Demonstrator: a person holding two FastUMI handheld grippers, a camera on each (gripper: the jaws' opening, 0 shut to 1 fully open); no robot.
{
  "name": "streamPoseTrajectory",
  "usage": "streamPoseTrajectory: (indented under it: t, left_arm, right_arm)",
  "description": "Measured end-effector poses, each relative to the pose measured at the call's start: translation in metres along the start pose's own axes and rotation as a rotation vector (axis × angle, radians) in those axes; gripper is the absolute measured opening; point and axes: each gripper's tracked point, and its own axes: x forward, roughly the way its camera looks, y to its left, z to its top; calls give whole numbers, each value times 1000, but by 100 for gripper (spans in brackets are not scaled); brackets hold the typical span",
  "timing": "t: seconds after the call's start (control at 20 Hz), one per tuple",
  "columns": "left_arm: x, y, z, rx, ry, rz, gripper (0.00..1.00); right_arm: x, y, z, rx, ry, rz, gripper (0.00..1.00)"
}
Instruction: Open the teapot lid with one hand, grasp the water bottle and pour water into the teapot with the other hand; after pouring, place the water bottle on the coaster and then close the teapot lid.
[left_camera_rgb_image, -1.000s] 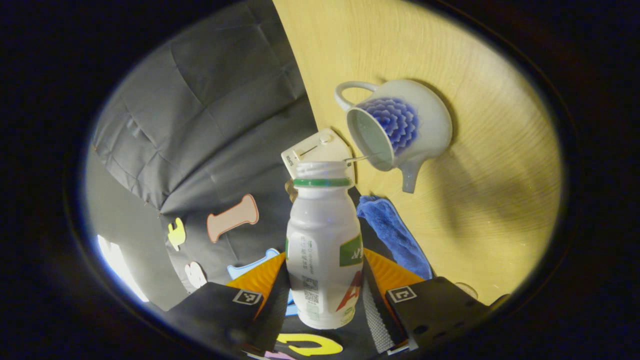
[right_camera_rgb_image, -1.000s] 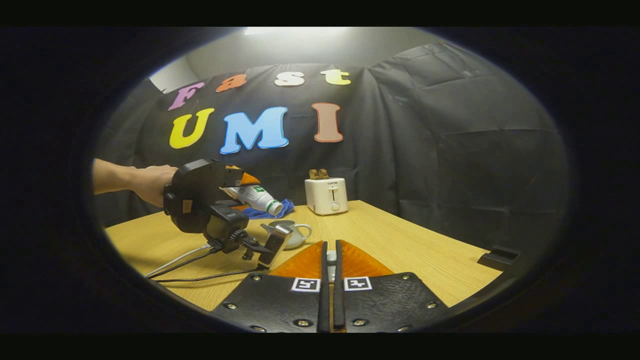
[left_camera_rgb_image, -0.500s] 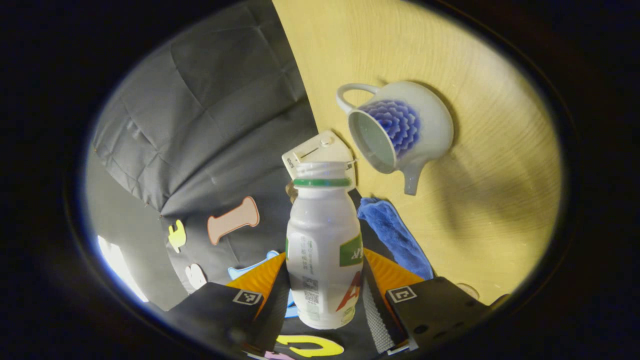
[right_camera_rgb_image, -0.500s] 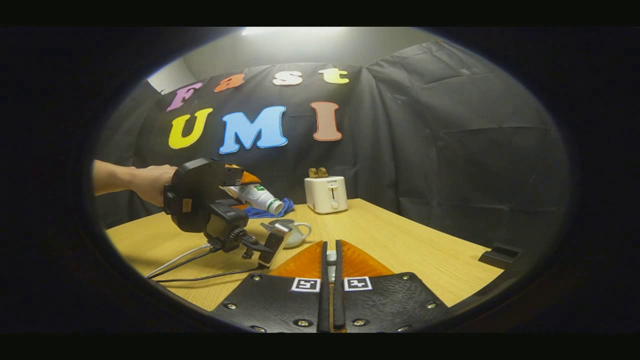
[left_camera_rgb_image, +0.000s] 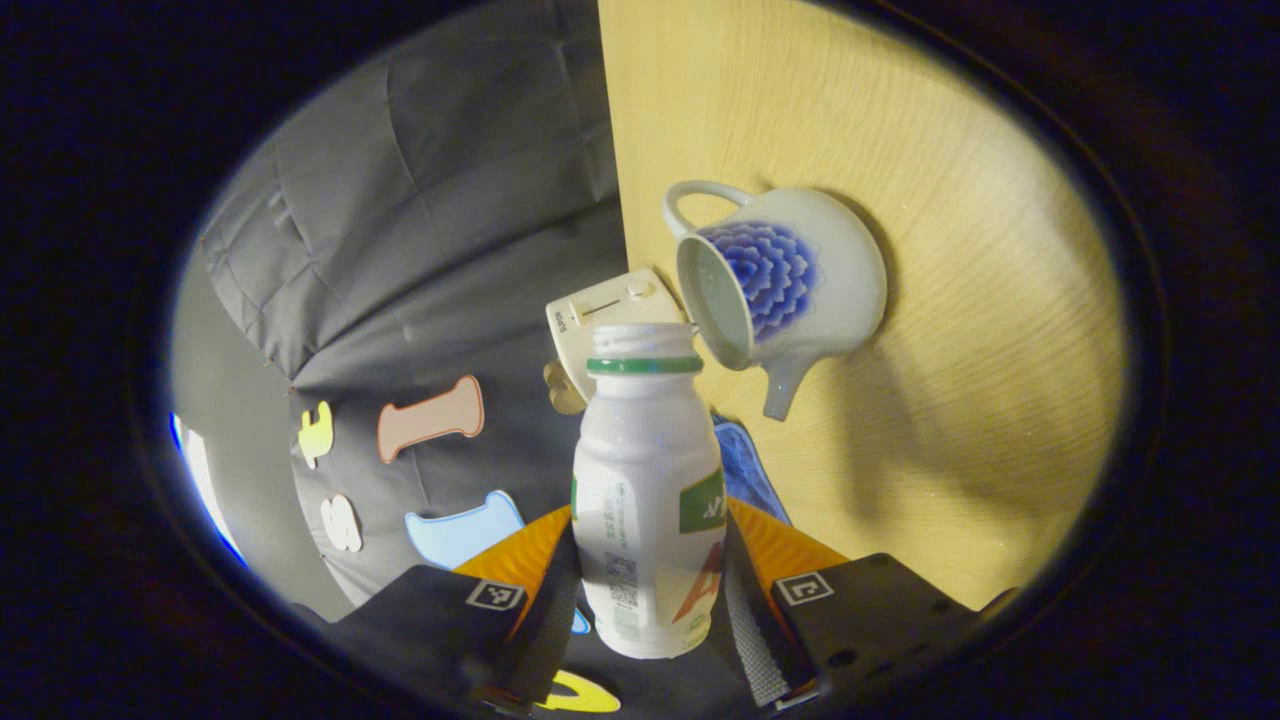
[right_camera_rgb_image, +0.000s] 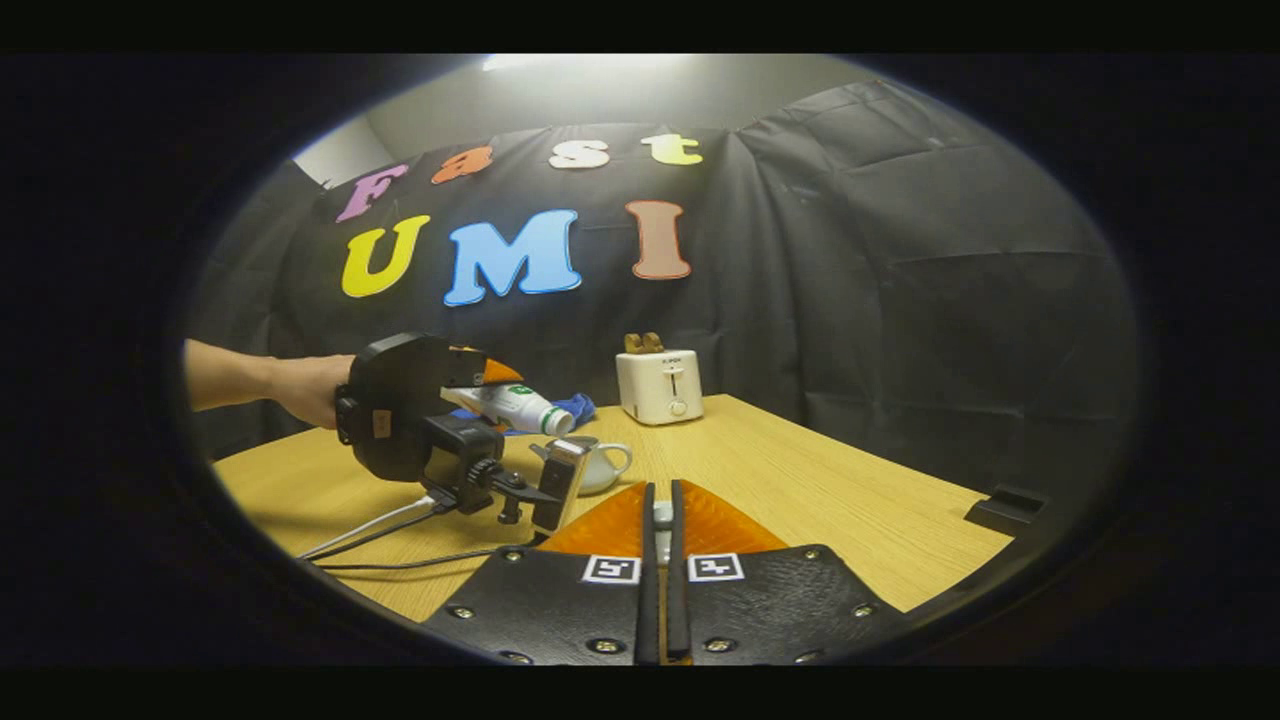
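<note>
My left gripper (left_camera_rgb_image: 650, 515) is shut on a white water bottle (left_camera_rgb_image: 645, 480) with a green neck ring and no cap. The bottle mouth sits just beside the open rim of the white teapot (left_camera_rgb_image: 800, 280) with the blue flower, and no stream shows. In the right gripper view the bottle (right_camera_rgb_image: 515, 405) lies almost level over the teapot (right_camera_rgb_image: 605, 465), held by the left gripper (right_camera_rgb_image: 480, 385) in a hand (right_camera_rgb_image: 300, 385). My right gripper (right_camera_rgb_image: 660, 500) hangs above the table, shut on a small white piece, the teapot lid (right_camera_rgb_image: 660, 517), mostly hidden.
A white toaster (right_camera_rgb_image: 660, 385) stands at the back of the wooden table (right_camera_rgb_image: 800, 490), and a blue cloth (right_camera_rgb_image: 575, 405) lies behind the teapot. Cables (right_camera_rgb_image: 400, 520) trail from the left gripper across the table. A flat dark object (right_camera_rgb_image: 1000, 510) lies at the right edge.
The thin stream from the bottle into the teapot has stopped. The left gripper has tipped the bottle back toward level and drawn its mouth off the teapot opening. The right gripper holds still.
</note>
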Motion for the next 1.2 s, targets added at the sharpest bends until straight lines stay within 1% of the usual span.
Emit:
streamPoseTrajectory:
  t: [0.05,0.1,0.15,0.2,0.35,0.4,0.45,0.5,0.55,0.6,0.7,0.8,0.85,0.9,0.95,1.05,1.2]
  left_arm:
    - [-1,-2,1,-24,-5,0,83]
    - [-1,-4,0,-55,-9,-5,83]
    - [-2,-9,0,-93,-8,-15,76]
    - [-3,-11,-3,-134,-5,-21,83]
    - [-8,-20,-9,-263,4,-31,83]
    - [-10,-23,-13,-313,10,-34,83]
    - [-13,-26,-18,-363,19,-33,83]
    - [-16,-29,-22,-406,30,-27,76]
    - [-19,-33,-26,-444,41,-25,83]
    - [-22,-36,-31,-483,52,-24,83]
    - [-27,-44,-41,-549,79,-26,83]
    - [-33,-47,-52,-606,97,-16,83]
    - [-38,-41,-61,-634,107,-9,76]
    - [-40,-40,-67,-660,114,-3,83]
    - [-43,-40,-72,-688,124,3,83]
    - [-49,-38,-85,-756,138,25,83]
    - [-61,-35,-104,-884,152,60,83]
  right_arm:
    - [1,1,0,-1,2,2,0]
    - [1,2,-1,-2,3,3,0]
    - [1,3,1,-2,4,4,3]
    - [0,4,1,-2,4,5,3]
    - [2,10,2,-14,6,18,3]
    - [4,15,2,-19,12,28,0]
    - [5,17,2,-22,16,37,3]
    - [7,21,3,-26,18,45,3]
    - [9,25,4,-36,22,54,0]
    - [11,29,3,-50,24,62,3]
    - [15,35,6,-75,25,77,3]
    - [19,43,7,-89,28,92,3]
    - [21,47,8,-95,29,101,3]
    - [23,51,8,-100,32,109,0]
    - [25,54,9,-104,32,119,3]
    - [31,61,13,-119,27,133,3]
    - [42,69,17,-131,22,153,3]
